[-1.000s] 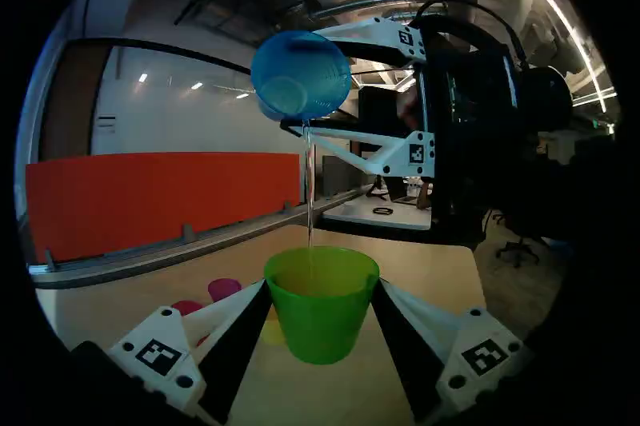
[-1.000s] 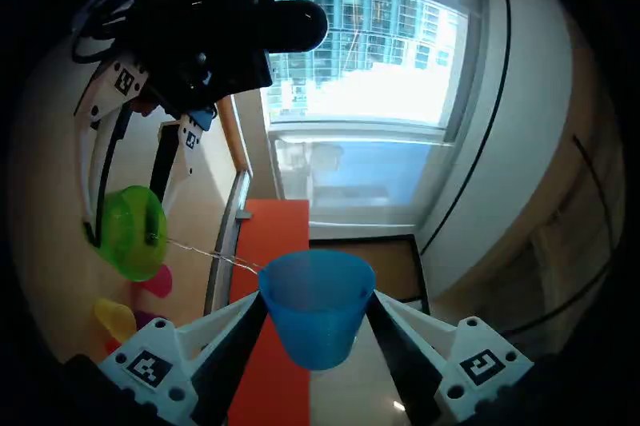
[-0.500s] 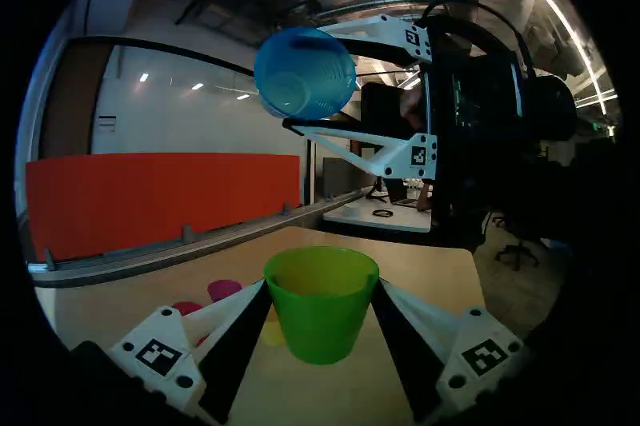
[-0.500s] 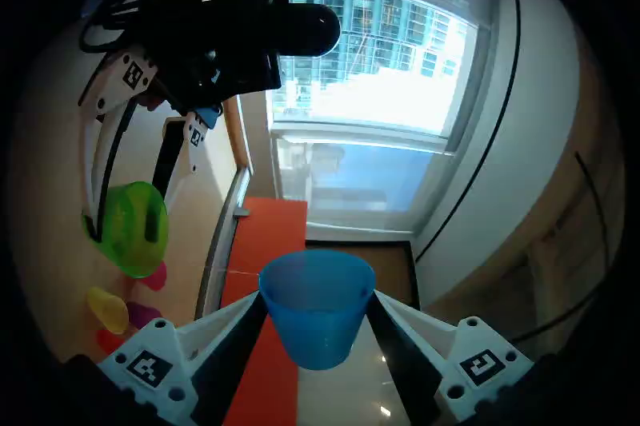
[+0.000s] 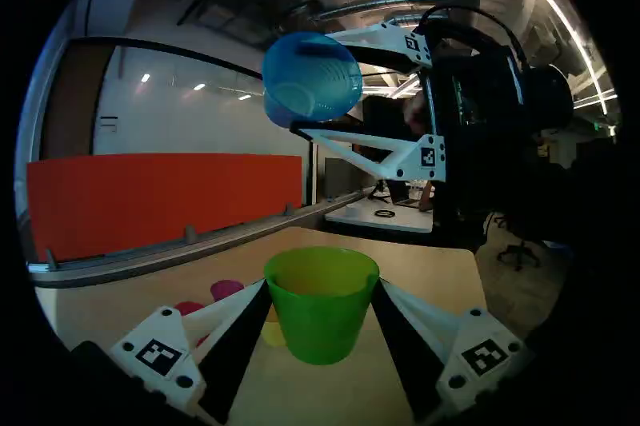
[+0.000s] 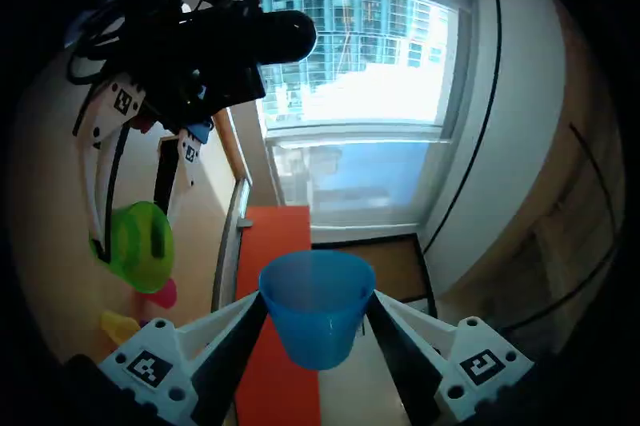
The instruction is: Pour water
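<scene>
Comparing the present frames with those of one second ago, we note that the thin stream of water from the blue cup (image 5: 312, 89) into the green cup (image 5: 322, 306) has ceased; it was already absent half a second ago. The blue cup has since drifted slightly toward 1 o'clock in the left gripper view and remains tipped, its mouth turned toward the camera. We judge that the pour is finished or the blue cup is empty, and that righting it is the remaining step.

The right gripper (image 6: 318, 298) pinches the blue cup between both fingers, at 6 o'clock in the right gripper view. The left gripper (image 5: 320, 292) pinches the green cup likewise, upright over the table (image 5: 432, 266), with the blue cup above it at 12 o'clock. The blue cup is translucent, tapered plastic; we see through its mouth to its base, and no water shows inside. The green cup's water level cannot be told.
</scene>
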